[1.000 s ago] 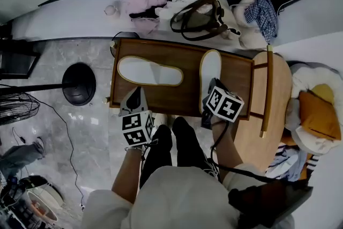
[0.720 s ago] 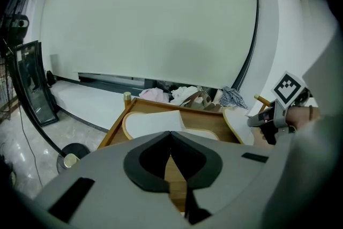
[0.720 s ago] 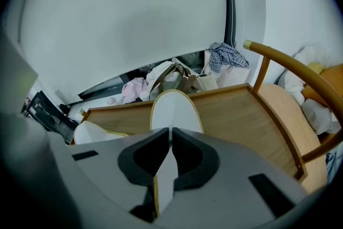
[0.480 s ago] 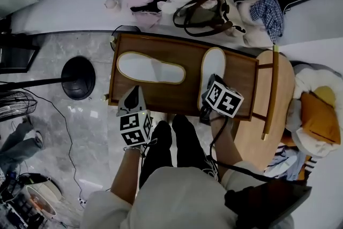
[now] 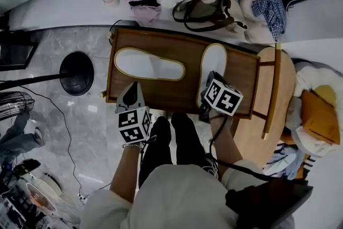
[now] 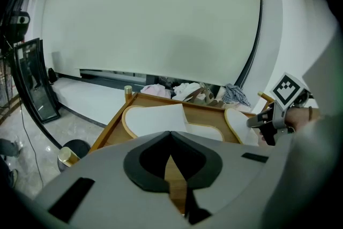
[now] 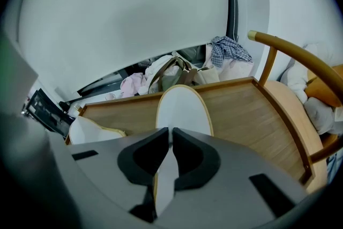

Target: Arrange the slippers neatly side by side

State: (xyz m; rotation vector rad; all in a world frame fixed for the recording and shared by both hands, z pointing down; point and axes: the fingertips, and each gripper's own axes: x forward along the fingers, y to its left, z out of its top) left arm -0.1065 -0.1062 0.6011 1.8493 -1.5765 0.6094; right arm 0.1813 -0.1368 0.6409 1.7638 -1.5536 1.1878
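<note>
Right gripper (image 7: 170, 135): pinching near end of right slipper (image 5: 213, 64)
Left gripper (image 6: 170, 134): pressed together, empty
Done: nothing aligned
Remaining: turning left slipper (image 5: 150, 64) alongside

Matt white cloth slippers (image 5: 150, 64), smooth varnished wooden table (image 5: 190, 88), glossy marbled floor (image 5: 86, 126)

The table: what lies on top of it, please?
Two white slippers lie on the table: the left slipper crosswise, the right slipper pointing away. The right gripper, shut on the right slipper, covers its near end.
</note>
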